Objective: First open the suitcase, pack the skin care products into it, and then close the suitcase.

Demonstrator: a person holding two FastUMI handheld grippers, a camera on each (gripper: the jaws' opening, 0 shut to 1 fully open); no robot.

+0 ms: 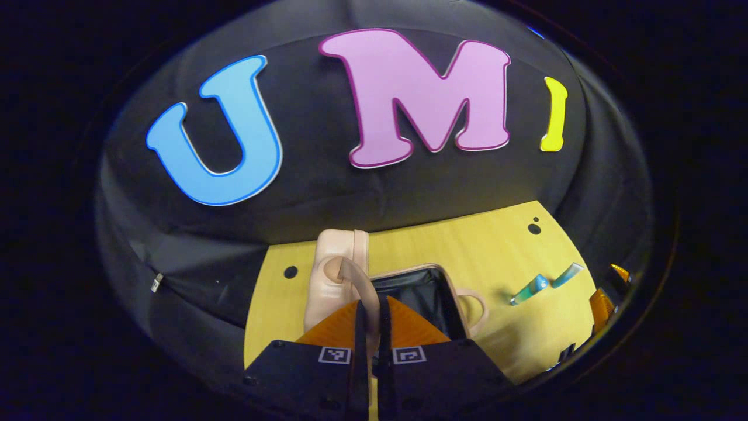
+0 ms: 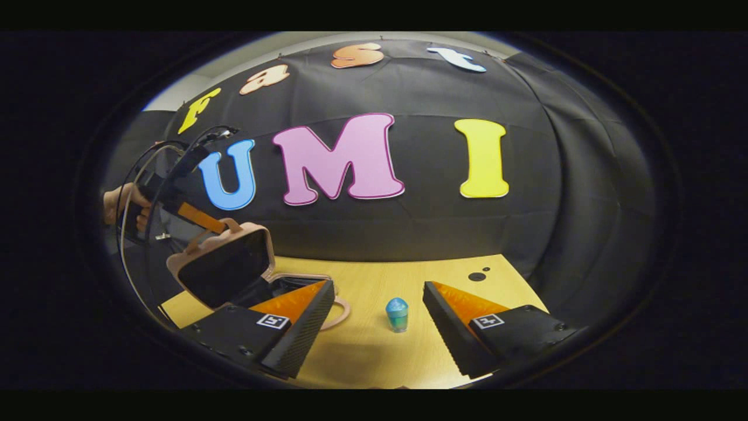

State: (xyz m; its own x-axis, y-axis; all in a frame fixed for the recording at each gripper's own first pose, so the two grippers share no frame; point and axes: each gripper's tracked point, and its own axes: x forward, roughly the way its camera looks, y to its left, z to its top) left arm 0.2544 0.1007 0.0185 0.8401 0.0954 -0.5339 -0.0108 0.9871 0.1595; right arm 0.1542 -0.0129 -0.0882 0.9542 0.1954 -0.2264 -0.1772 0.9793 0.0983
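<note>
Suitcase (image 2: pixel 225 266) on the worktop (image 1: pixel 467 245) looks small and light, its lid held up by our left gripper (image 1: pixel 371 318) pinching the soft handle (image 1: pixel 356 280), while our right gripper (image 2: pixel 378 304) is wide near the little smooth tubes (image 2: pixel 397 314).

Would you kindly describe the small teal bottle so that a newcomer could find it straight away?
Start at the wooden table and find the pink suitcase with its lid raised. The teal bottle lies on bare wood beside it, between the right gripper jaws. Its blue-green, see-through look sets it apart.
</note>
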